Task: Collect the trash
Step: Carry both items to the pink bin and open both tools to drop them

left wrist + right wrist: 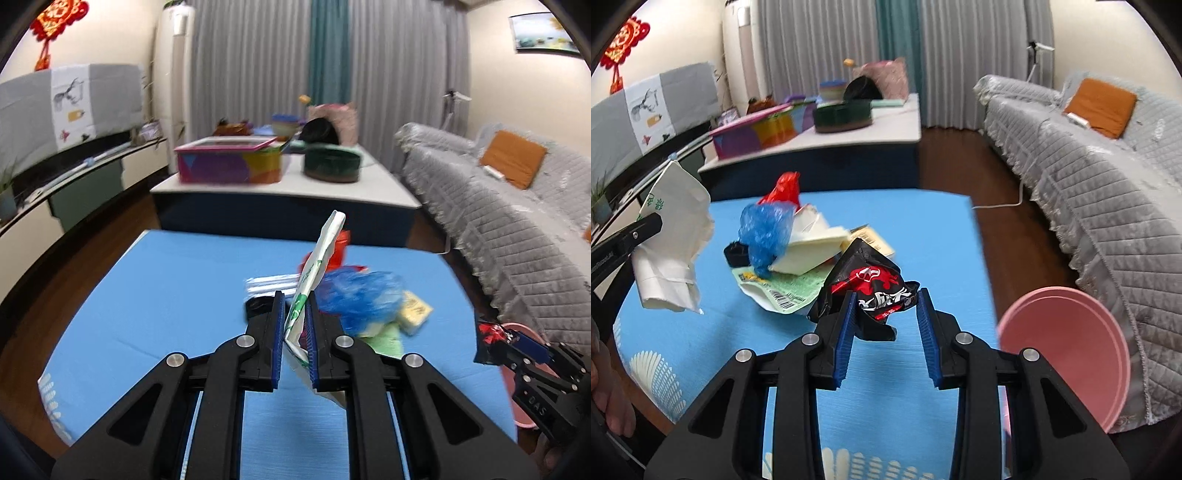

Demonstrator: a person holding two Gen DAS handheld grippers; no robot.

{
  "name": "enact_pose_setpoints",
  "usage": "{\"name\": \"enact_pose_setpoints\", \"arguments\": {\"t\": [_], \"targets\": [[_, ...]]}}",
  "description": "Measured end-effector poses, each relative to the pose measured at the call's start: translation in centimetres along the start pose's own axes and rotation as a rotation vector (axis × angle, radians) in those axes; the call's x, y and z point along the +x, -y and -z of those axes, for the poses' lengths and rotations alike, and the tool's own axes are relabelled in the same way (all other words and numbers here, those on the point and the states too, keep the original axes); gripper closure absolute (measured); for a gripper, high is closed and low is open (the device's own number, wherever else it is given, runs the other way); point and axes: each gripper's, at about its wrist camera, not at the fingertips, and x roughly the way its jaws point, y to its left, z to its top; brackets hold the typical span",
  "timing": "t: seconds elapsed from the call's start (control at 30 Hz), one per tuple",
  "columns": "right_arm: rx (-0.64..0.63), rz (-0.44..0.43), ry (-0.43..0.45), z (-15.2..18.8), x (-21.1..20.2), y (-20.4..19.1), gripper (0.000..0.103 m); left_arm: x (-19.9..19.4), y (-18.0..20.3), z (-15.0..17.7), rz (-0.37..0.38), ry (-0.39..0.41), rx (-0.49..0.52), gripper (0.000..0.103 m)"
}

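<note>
Left tool clamped narrow on a white pack with green print; the pack stands up between the blue pads, clear of the blue mat. In the right wrist view the same pack hangs crumpled at far left, lifted off the mat, left of the trash pile. Right tool holds a black-and-red wrapper between its pads, jaws part-way closed, wrapper bulging forward and raised just in front of the pile. Pile sits mid-mat: blue bag on top, red bag behind it, white folded carton right of the blue bag, green printed wrapper flat underneath, small black cap at the pile's left edge, yellow box at its right. From the left wrist view the blue bag lies just right of the held pack, the yellow box beyond it. Pink bin stands off the mat's right edge, well right of the pile, beside the grey sofa. A low table with coloured boxes stands behind the pile. Motion blur on background.
</note>
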Motion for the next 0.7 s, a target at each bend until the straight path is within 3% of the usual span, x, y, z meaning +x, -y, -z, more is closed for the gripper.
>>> {"name": "enact_pose_setpoints", "arguments": {"t": [0.23,0.7], "targets": [[0.035,0.071,0.071,0.0,-3.2,2.8,0.069,-1.8,3.3,0.1,0.104,0.043,0.056,0.092],[0.129,0.215,0.119,1.6,-6.8,10.5,0.069,-2.0,11.6,1.2,0.309,0.017,0.142,0.092]]}}
